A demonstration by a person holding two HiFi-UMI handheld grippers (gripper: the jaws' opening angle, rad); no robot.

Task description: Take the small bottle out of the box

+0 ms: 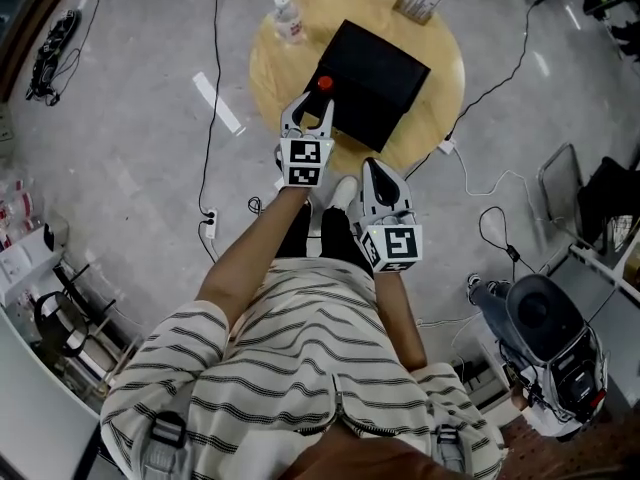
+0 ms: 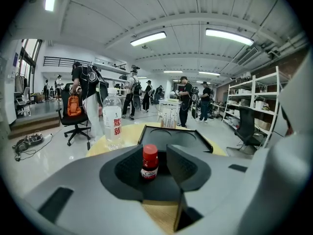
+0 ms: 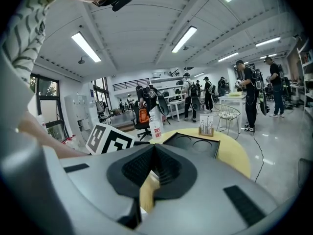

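The small bottle (image 1: 324,83), red-capped with a label, stands upright at the near left corner of the black box (image 1: 375,78) on the round wooden table (image 1: 440,68). My left gripper (image 1: 313,103) is open around it. In the left gripper view the small bottle (image 2: 149,161) sits between the two spread jaws with a gap on each side, its base hidden; the black box (image 2: 176,137) lies just behind. My right gripper (image 1: 378,168) hangs lower, off the table's near edge, shut with nothing in it (image 3: 154,151).
A large water bottle (image 1: 288,18) stands at the table's far left, and a small rack of sticks (image 1: 416,3) at the far edge. Cables and a power strip (image 1: 208,223) lie on the floor. A grey machine (image 1: 545,318) stands to the right.
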